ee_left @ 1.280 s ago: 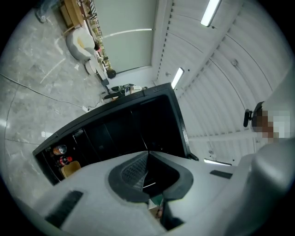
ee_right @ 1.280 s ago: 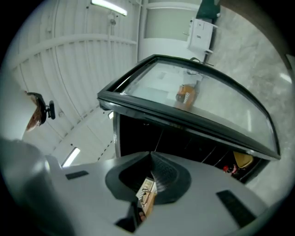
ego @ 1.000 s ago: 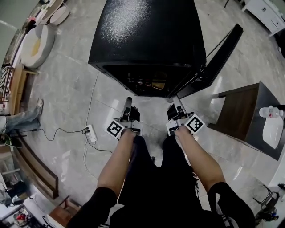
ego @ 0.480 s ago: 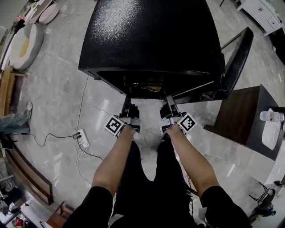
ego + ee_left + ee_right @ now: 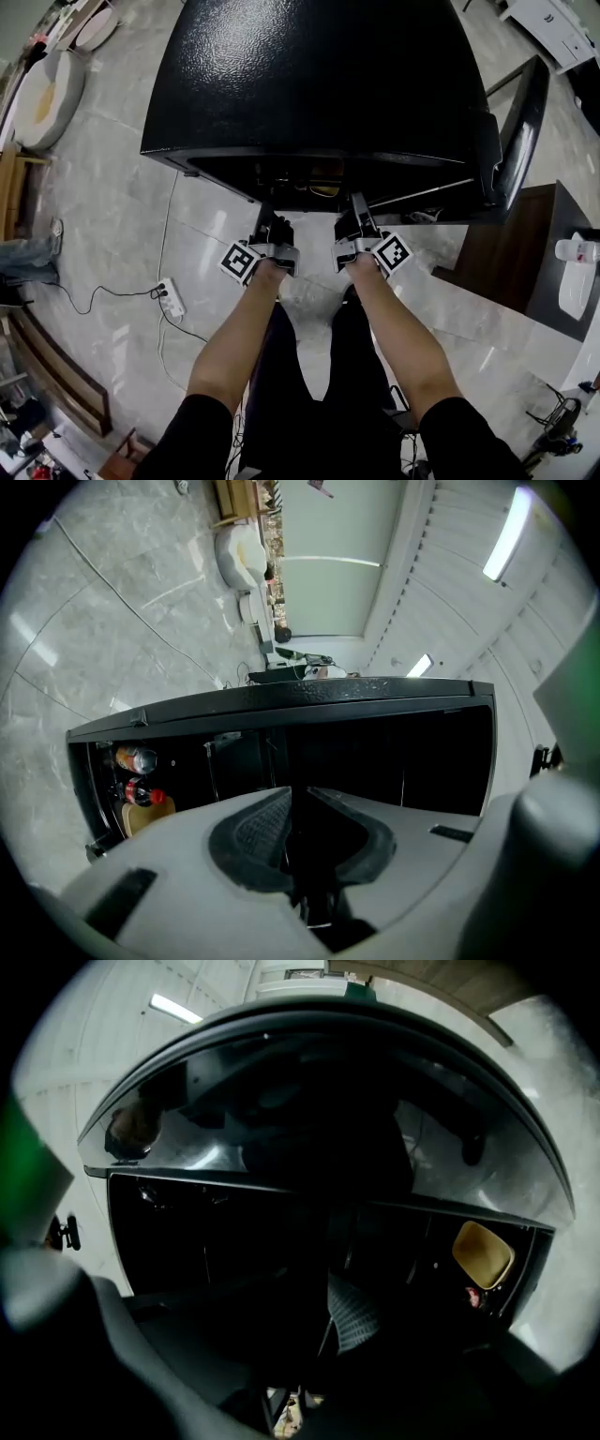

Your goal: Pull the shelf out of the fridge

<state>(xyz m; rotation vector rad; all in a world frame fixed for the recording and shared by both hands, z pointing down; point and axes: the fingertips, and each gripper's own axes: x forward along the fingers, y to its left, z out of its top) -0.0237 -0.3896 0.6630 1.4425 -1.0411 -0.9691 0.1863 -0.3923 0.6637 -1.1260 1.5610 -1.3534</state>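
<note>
The left gripper has its jaws pressed together on nothing, just before the open front of the black box-shaped metal fridge. The right gripper, beside it at that front, has just been spreading its jaws, with only the dark cavity between them. The shelf cannot be made out in the fridge's dark inside.

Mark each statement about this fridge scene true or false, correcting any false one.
1. The glossy black fridge has its door open. True.
2. A white power strip lies on the grey tiled floor. True.
3. The left gripper has its jaws clamped on a shelf. False: the jaws are shut with nothing between them.
4. The fridge is empty inside. False: a red-capped bottle shows inside.
</note>
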